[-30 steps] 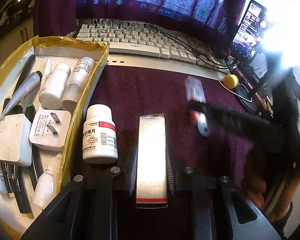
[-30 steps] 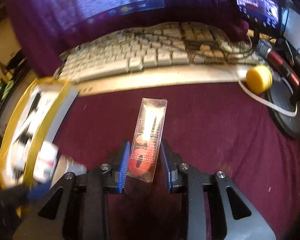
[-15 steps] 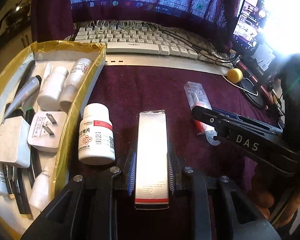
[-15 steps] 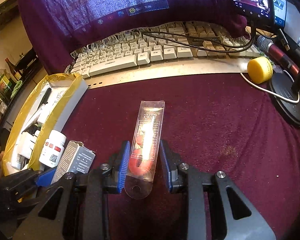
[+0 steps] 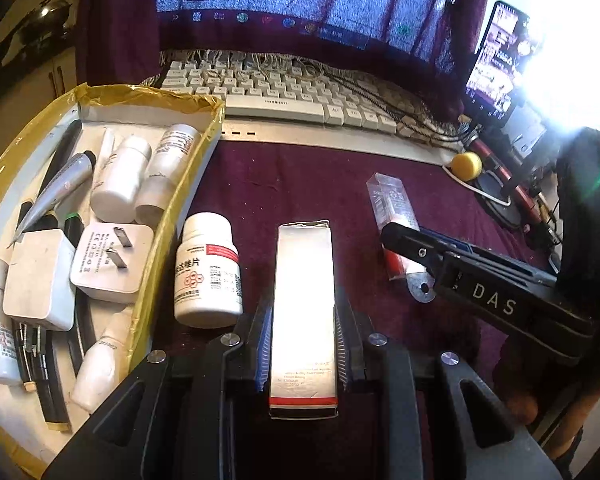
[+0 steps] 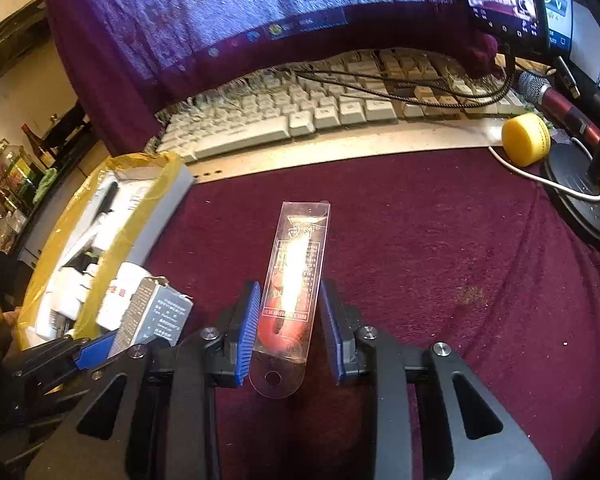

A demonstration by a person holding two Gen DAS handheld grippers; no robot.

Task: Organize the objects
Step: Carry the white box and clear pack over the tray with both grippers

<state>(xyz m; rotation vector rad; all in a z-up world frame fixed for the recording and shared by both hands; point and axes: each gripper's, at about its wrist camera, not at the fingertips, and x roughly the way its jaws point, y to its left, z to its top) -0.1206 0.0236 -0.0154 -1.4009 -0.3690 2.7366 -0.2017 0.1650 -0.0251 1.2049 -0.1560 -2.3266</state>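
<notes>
On the maroon-clothed worktop (image 5: 300, 184), a yellow-taped tray (image 5: 180, 204) of bottles and plug adapters sits far left, a white pill bottle (image 5: 208, 272) just right of it, a keyboard (image 5: 284, 92) behind. The left tongs (image 5: 303, 344) pinch a silver carton (image 5: 303, 300) lying lengthwise between the blue pads; right of it the right tongs (image 6: 288, 320) pinch a clear packet (image 6: 296, 272) holding something red. The right tongs' arm reads "DAS"; the bottle's label is too small to read.
</notes>
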